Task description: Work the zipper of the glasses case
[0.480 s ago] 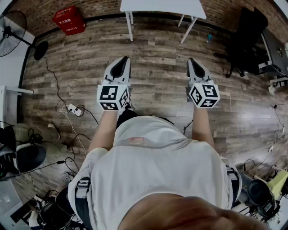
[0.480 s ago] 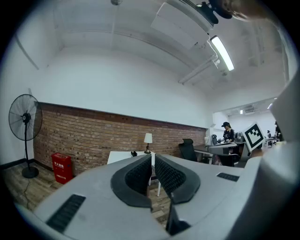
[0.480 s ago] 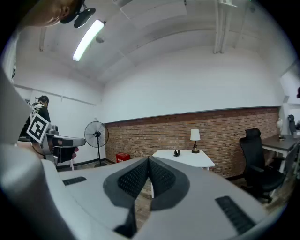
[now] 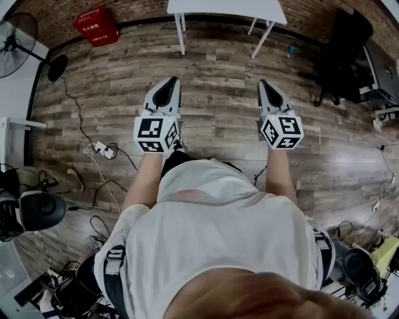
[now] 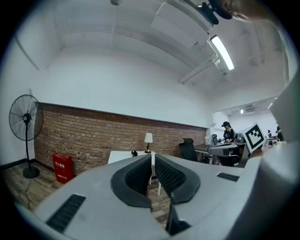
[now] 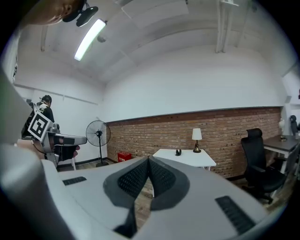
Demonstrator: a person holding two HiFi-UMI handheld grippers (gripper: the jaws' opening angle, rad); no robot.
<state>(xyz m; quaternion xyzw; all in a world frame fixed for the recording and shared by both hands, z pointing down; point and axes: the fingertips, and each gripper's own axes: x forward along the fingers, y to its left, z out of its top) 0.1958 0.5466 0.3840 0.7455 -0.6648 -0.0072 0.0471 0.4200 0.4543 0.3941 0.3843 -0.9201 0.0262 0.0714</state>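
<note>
On white table (image 6: 193, 159), dark object (image 6: 178, 152); well beyond left claw (image 5: 153, 157), right claw (image 6: 149, 160)

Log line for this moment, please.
left tongs: shut, empty | right tongs: shut, empty | both over wood floor | task not begun

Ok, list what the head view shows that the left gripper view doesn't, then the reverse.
Head view only: the person's white shirt, the loose cables, and the left gripper and right gripper seen from above, side by side. Left gripper view only: the ceiling light, the table lamp, a person at a far desk, and the left gripper's jaws shut on nothing. Both: the red box, standing fan, white table and black office chair.
</note>
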